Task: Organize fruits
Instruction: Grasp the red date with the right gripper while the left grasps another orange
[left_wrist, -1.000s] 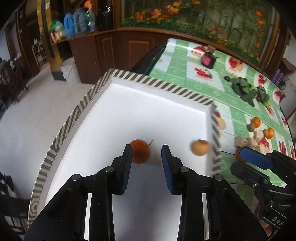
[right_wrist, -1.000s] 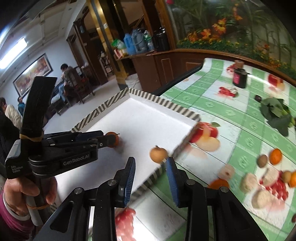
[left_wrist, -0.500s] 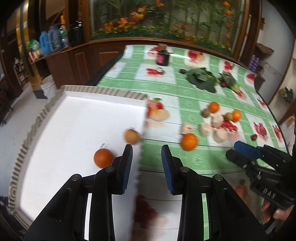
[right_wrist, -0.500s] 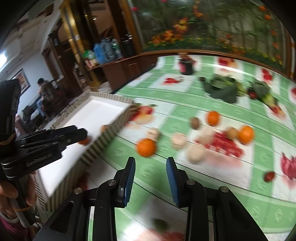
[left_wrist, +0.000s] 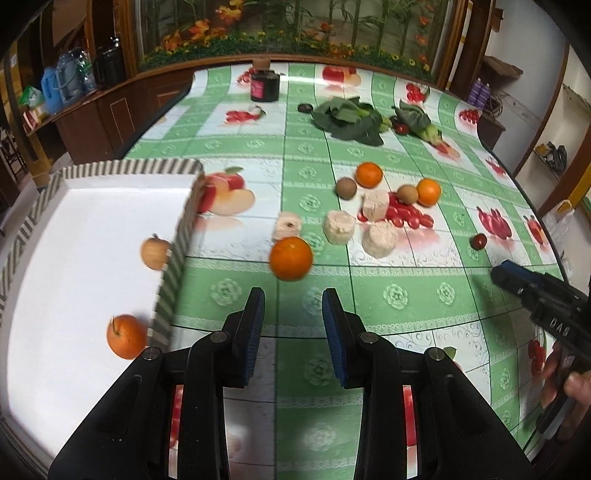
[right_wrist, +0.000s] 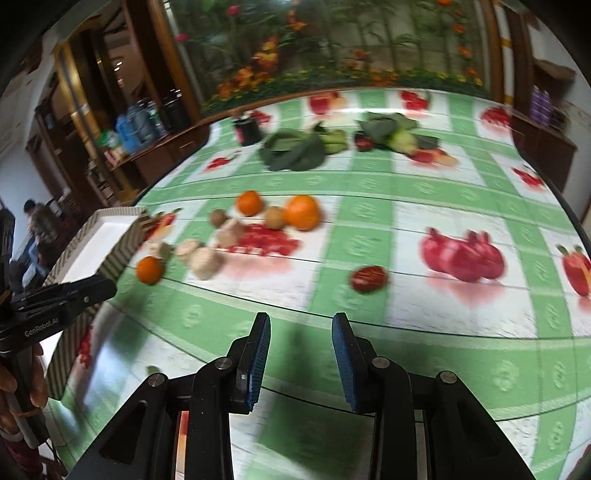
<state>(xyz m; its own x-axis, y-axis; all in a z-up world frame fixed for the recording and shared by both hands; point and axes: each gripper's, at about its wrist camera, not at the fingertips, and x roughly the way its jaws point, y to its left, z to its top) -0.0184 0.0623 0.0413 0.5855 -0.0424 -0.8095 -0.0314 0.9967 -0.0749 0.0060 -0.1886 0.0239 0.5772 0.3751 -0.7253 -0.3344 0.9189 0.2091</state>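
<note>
A white tray with a striped rim (left_wrist: 177, 243) lies at the table's left and holds an orange (left_wrist: 123, 336) and a tan round fruit (left_wrist: 155, 253). My left gripper (left_wrist: 293, 317) is open and empty, just short of a loose orange (left_wrist: 291, 257) on the cloth. Further on lie two more oranges (left_wrist: 369, 174) (left_wrist: 429, 191), two kiwis (left_wrist: 346, 188) and a small red fruit (left_wrist: 478, 241). My right gripper (right_wrist: 300, 343) is open and empty above the cloth, short of the red fruit (right_wrist: 369, 279). The tray also shows in the right wrist view (right_wrist: 114, 230).
Several pale cut chunks (left_wrist: 338, 228) lie among the fruits. Leafy greens (left_wrist: 347, 118) and a dark jar (left_wrist: 264, 86) sit at the far side. The green checked tablecloth (left_wrist: 406, 295) carries printed fruit pictures. The table edge curves at right.
Both grippers have swung right, away from the tray and over the cloth. The loose orange now lies just ahead of my left gripper; the red fruit has come before the right one.
</note>
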